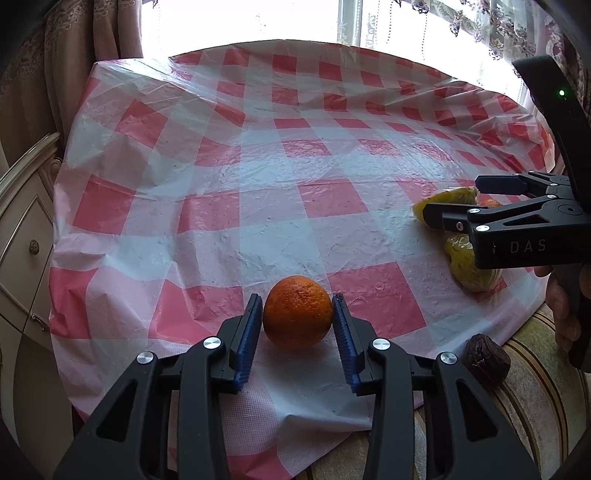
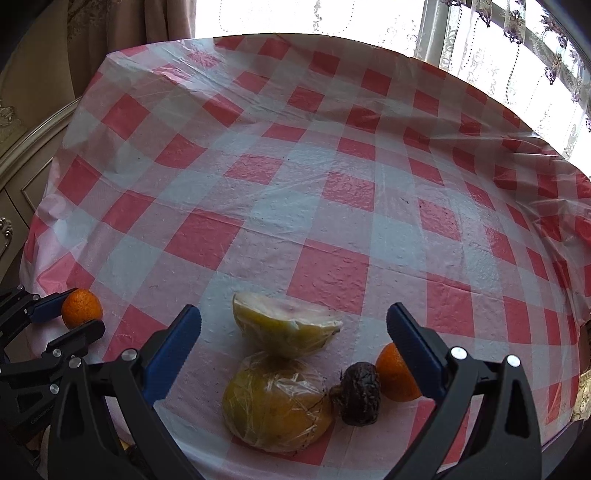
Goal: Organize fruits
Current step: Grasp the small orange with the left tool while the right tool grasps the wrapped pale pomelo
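Observation:
An orange (image 1: pixel 297 312) rests on the red-and-white checked tablecloth (image 1: pixel 258 177) between the blue pads of my left gripper (image 1: pixel 298 322), whose jaws touch or nearly touch its sides. It also shows at the left of the right wrist view (image 2: pixel 81 307). My right gripper (image 2: pixel 293 328) is open wide above two plastic-wrapped yellow fruit pieces (image 2: pixel 284 326) (image 2: pixel 275 404), a dark shrivelled fruit (image 2: pixel 357 392) and a second orange (image 2: pixel 395 373). In the left wrist view the right gripper (image 1: pixel 452 199) hovers over the yellow pieces (image 1: pixel 467 267).
A dark shrivelled fruit (image 1: pixel 487 360) lies off the cloth's near corner on a striped surface. A cream cabinet (image 1: pixel 22 229) stands left of the table. Curtains and a bright window (image 1: pixel 424 26) are behind the far edge.

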